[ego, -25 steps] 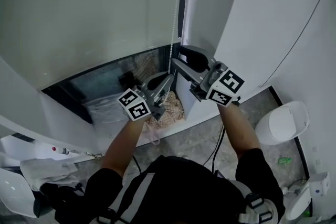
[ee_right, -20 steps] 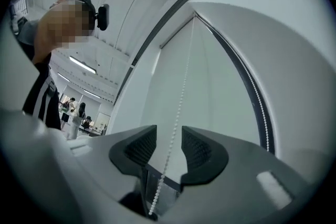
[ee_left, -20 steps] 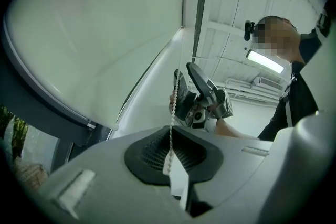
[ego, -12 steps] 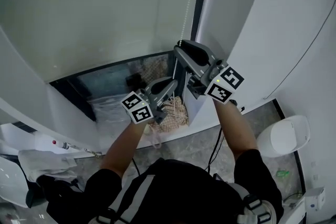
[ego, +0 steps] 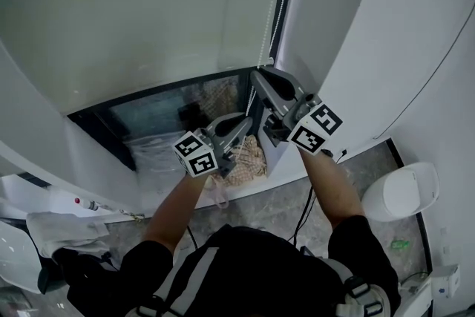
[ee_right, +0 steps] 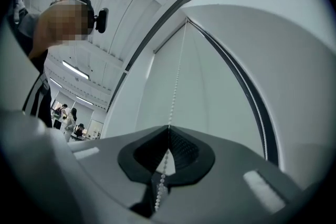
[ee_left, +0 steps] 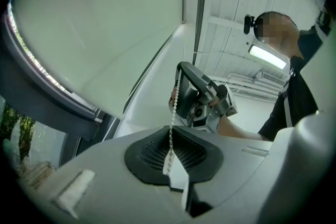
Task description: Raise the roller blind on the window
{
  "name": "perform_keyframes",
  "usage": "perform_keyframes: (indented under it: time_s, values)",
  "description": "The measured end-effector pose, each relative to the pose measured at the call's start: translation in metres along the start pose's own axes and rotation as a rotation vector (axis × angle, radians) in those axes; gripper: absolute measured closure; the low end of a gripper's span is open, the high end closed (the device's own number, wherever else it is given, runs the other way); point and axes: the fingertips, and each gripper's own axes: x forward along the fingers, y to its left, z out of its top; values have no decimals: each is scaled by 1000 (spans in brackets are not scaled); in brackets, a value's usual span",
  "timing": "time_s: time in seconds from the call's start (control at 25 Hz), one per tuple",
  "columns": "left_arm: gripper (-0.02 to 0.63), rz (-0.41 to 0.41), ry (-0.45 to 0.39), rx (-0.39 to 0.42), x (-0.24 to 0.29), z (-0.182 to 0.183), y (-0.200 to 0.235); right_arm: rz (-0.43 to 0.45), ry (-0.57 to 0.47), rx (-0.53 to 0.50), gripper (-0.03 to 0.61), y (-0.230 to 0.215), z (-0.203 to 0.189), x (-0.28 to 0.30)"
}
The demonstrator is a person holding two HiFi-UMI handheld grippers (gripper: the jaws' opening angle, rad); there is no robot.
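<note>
Bead chain [ego: 274, 4] hangs vertically, straight

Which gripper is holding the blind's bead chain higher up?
The right gripper: its jaws, just closed, pinch the bead chain above the left gripper, which clamps it lower.

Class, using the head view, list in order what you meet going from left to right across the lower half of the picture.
Crumpled white cloth → left gripper → right gripper (its jaws have just closed on the bead chain) → white rounded container.
</note>
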Motion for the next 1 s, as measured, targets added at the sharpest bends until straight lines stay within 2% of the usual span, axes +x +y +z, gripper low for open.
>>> perform_keyframes:
  time_s: [0.08,0.16,0.24,0.36,0.44,0.48,0.52,0.6,0.68,0.8,0.88,1.0]
  values:
    - [595,27,66,-18,-6,-33,9,-13,52,4,572,0,-30,-12]
    - [595,66,147,-95,-18,-79,20,-31,118,50,572,-2,-72,-34]
    - [597,106,267,-160,-35,-136,25,-30,201,113,572,3,-125,-62]
    - [595,111,478,-150,-63,-215,11,-19,339,163,572,18,-194,-103]
    - [588,106,531,-135,-75,-235,0,-31,370,179,572,22,-208,-117]
    - [538,105,534,-130,-78,-234,-2,-39,374,178,572,21,-207,-120]
    - [490,102,525,-123,-79,-229,-1,-44,378,167,572,19,-205,-120]
    - [473,98,469,-101,-75,-205,6,-43,391,141,572,16,-203,-118]
    - [465,108,361,-80,-67,-165,17,-46,393,139,572,14,-202,-119]
    - [462,94,176,-36,-44,-85,26,-48,384,147,572,14,-201,-120]
    - [462,27,82,-3,-21,-27,17,-39,386,137,572,17,-201,-118]
    - [460,-133,3,12,16,46,-15,-30,395,122,572,19,-202,-114]
